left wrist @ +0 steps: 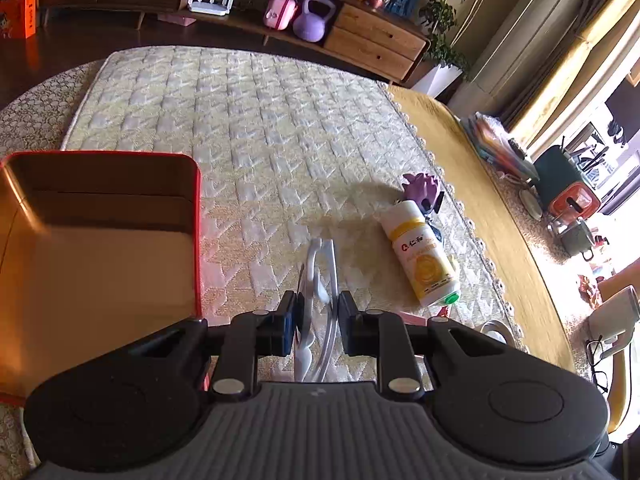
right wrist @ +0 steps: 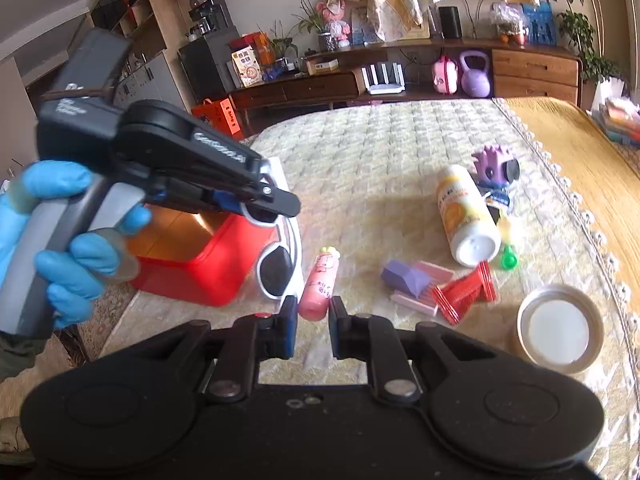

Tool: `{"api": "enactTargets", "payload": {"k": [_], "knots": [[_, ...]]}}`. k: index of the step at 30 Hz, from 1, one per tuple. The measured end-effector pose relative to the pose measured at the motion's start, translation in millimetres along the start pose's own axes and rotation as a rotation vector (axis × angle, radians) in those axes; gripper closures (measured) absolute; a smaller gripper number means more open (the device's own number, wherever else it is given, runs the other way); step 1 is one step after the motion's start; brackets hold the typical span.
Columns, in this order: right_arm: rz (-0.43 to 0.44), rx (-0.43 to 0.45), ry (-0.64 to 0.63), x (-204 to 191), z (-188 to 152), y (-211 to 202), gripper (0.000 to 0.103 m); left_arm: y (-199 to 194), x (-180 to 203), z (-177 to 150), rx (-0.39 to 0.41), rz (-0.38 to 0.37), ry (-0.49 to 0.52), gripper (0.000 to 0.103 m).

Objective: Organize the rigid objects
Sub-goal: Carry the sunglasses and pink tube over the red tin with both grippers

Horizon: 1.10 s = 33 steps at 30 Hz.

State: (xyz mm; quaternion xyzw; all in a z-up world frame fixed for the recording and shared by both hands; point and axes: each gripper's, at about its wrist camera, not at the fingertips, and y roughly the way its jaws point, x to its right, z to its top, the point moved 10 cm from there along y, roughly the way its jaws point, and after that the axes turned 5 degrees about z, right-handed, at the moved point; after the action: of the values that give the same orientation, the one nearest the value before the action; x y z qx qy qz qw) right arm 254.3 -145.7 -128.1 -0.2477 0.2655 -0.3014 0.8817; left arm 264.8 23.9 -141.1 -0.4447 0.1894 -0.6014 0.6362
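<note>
Left claw (right wrist: 276, 204) pinching sunglasses (right wrist: 278, 268) by frame, dangling just beside red box (right wrist: 192, 276), probably for drop-in. Right claw (right wrist: 313, 312) pressed together, empty, above pink tube (right wrist: 320, 288) on bed (right wrist: 380, 152).

The white bottle (left wrist: 422, 254), lying right of the red box (left wrist: 197, 236), bears the red characters "仁和". Its smaller print is unreadable.

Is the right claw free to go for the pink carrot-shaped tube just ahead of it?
Probably yes. The right claw looks shut and holds nothing, and the pink tube lies on the mat right beyond its tips with no obstacle between. The claw would have to open first. The left claw, holding sunglasses, hangs close alongside.
</note>
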Motion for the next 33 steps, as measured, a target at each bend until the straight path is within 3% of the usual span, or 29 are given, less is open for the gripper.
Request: {"api": "enactTargets", "payload": {"k": [7,16,25,33], "knots": [[0.008,0.027,-0.055,-33,24,3,0.087,-56,-26,14,0.096,-0.025,-0.044,0.081],[0.059,0.038,-0.145,-90,54,29,0.087,-98,-79,31,0.177,0.021,-0.096,0.081],[0.059,-0.024,-0.197,-119,62,78,0.087,-98,-140,38,0.209,0.108,-0.135,0.081],[0.008,-0.106,-0.246,-125,58,130,0.088,-70,-173,51,0.233,0.16,-0.157,0.081]]}}
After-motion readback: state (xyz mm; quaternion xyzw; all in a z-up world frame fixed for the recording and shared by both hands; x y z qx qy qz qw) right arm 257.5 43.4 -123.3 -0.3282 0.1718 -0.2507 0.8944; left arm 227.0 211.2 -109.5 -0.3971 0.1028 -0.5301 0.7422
